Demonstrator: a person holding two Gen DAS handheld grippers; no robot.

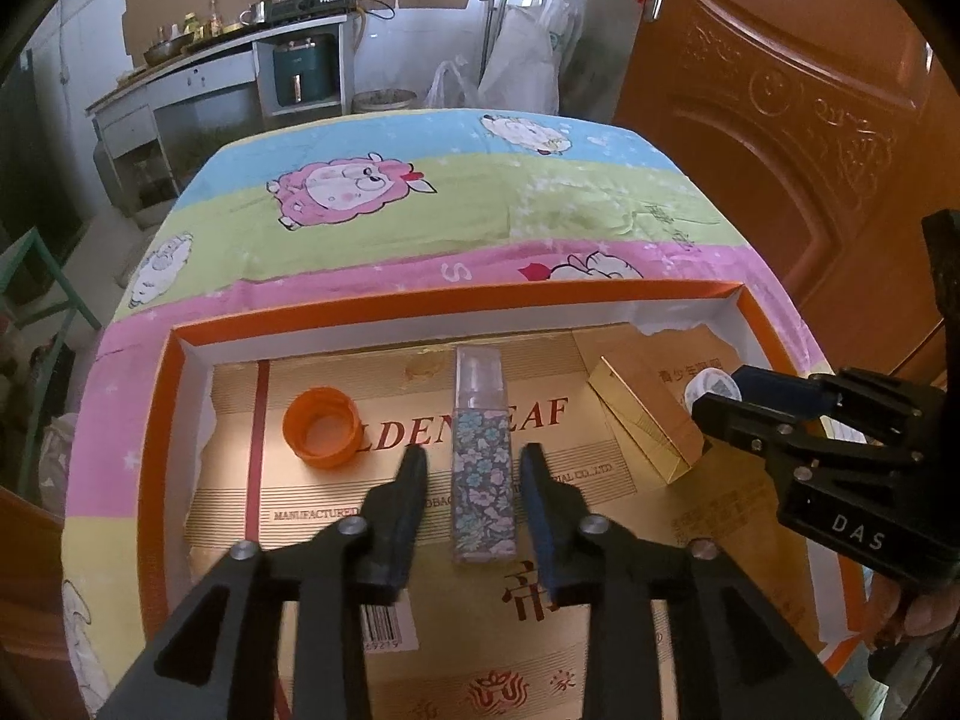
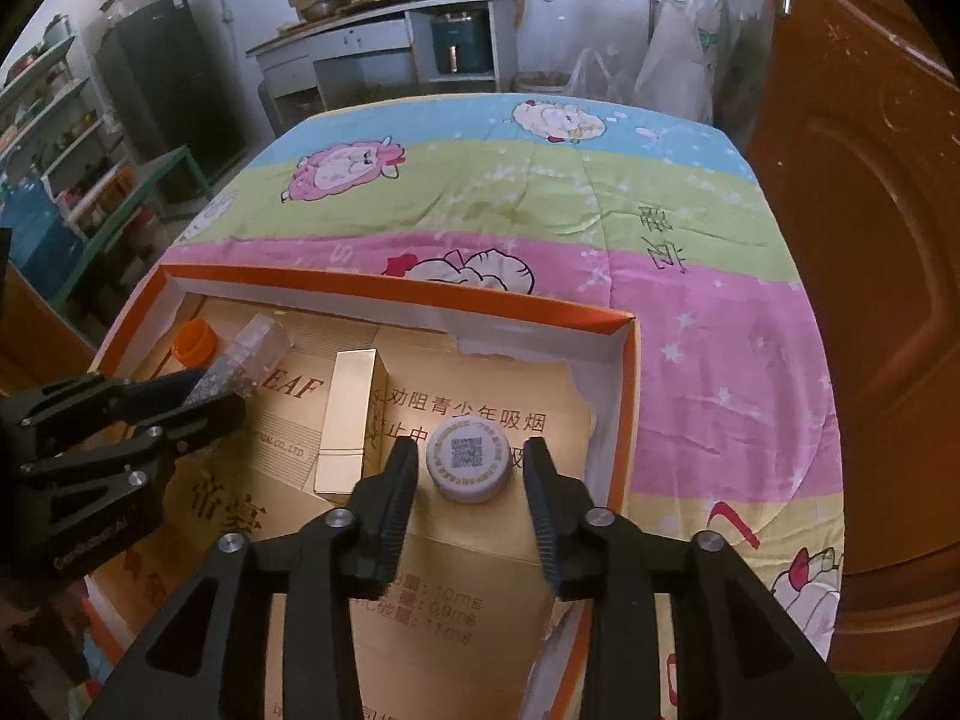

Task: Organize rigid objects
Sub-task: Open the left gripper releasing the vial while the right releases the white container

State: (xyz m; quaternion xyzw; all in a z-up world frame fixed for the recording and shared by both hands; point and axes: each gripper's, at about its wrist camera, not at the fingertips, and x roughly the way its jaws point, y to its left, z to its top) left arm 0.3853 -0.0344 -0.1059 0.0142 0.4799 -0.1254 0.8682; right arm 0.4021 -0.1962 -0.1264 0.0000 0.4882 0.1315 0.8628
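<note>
Both hand-held grippers are releasing items into the orange tray (image 1: 180, 396): the left hand-held gripper (image 1: 474, 456) straddles the floral bottle (image 1: 483, 468) mid-tray, the right hand-held gripper (image 2: 471, 453) the white cap (image 2: 468, 465) near the tray's right wall, neither pinching. Next, lift clear.

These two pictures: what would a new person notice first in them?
The orange-rimmed box on the bright sheep-print cloth catches the eye first. Inside it, a flowered spray bottle lies between the open left gripper, and a white cap sits between the open right gripper.
</note>
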